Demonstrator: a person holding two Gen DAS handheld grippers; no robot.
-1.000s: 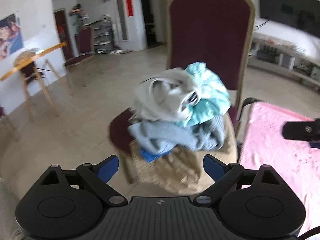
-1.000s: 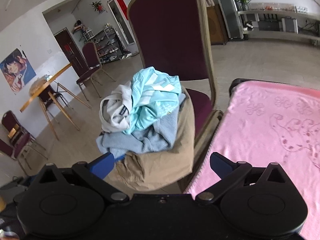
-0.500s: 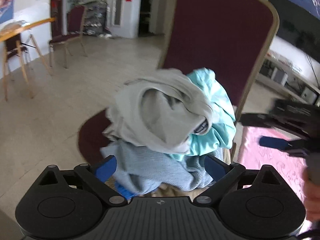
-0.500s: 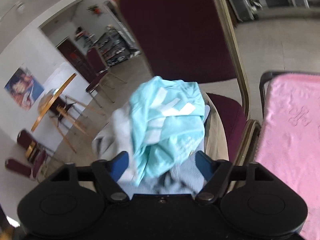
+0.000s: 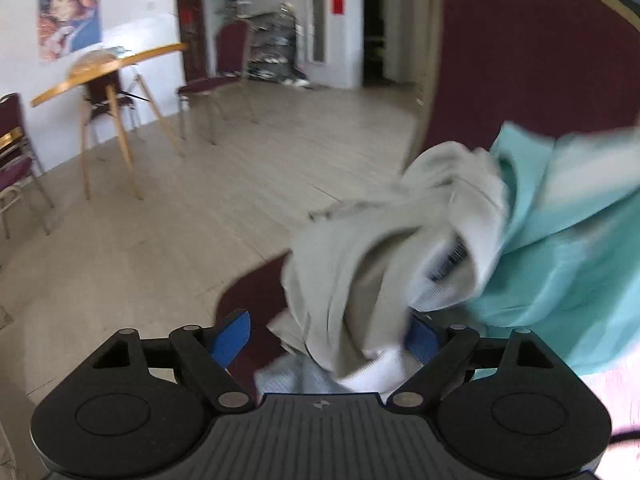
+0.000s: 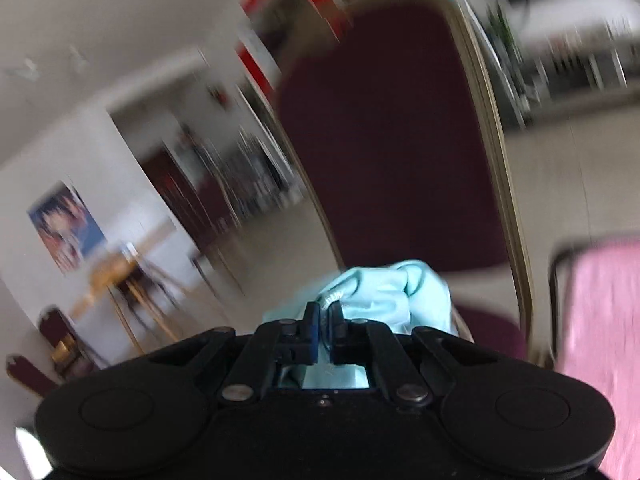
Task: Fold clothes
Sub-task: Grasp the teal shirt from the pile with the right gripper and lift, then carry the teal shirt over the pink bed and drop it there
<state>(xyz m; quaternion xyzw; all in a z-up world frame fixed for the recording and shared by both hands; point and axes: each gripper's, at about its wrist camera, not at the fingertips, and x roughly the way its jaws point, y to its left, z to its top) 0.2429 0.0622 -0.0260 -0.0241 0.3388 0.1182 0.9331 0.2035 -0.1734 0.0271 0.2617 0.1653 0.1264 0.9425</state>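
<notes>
One garment, the teal shirt point(image 6: 384, 296), is now pinched in your right gripper point(image 6: 324, 330) above the chair point(image 6: 400, 140), ready for lifting; your left gripper point(image 5: 326, 334) stays spread around the grey hoodie point(image 5: 360, 248).

Domestic living or dining room: maroon banquet chair point(image 5: 536, 60), wooden dining table point(image 5: 108, 66), wall poster point(image 5: 68, 14), shoe rack point(image 5: 272, 52), tiled floor point(image 5: 200, 184), pink-covered surface point(image 6: 604, 320).
</notes>
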